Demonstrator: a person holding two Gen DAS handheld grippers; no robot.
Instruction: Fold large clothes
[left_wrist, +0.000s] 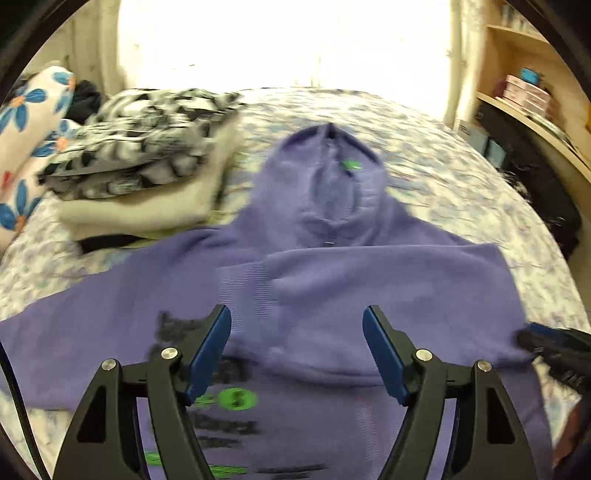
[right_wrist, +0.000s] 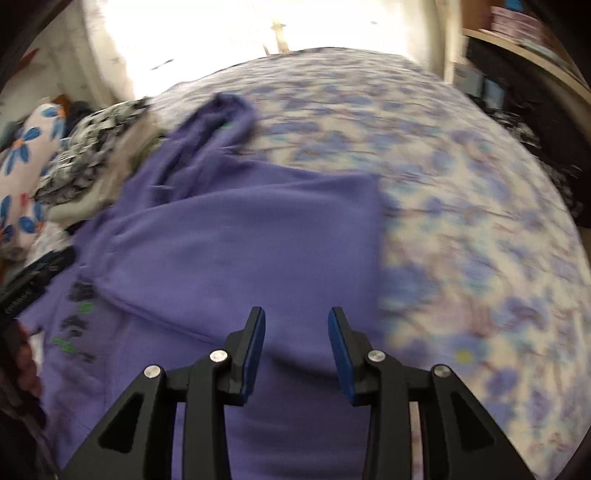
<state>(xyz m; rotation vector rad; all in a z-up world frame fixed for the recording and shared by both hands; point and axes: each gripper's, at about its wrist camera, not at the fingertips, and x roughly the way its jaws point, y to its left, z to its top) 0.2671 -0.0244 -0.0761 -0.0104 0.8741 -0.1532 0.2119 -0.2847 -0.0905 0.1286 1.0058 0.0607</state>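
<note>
A purple hoodie (left_wrist: 369, 280) lies face up on the bed, hood (left_wrist: 332, 192) pointing away from me, with black and green print (left_wrist: 236, 398) on the chest. One sleeve is folded across the chest. My left gripper (left_wrist: 295, 314) hovers over the chest, jaws wide open, nothing between them. In the right wrist view the hoodie (right_wrist: 240, 240) fills the left half, its folded edge running straight down the middle. My right gripper (right_wrist: 296, 314) hangs above that side of the garment, open with a narrower gap and no cloth pinched. Both views are motion-blurred.
A stack of folded clothes (left_wrist: 140, 166), a black-and-white patterned one on top, sits on the bed's far left beside a flowered pillow (left_wrist: 29, 122). The floral bedspread (right_wrist: 461, 221) spreads out to the right. Wooden shelves (left_wrist: 524, 92) stand along the right wall.
</note>
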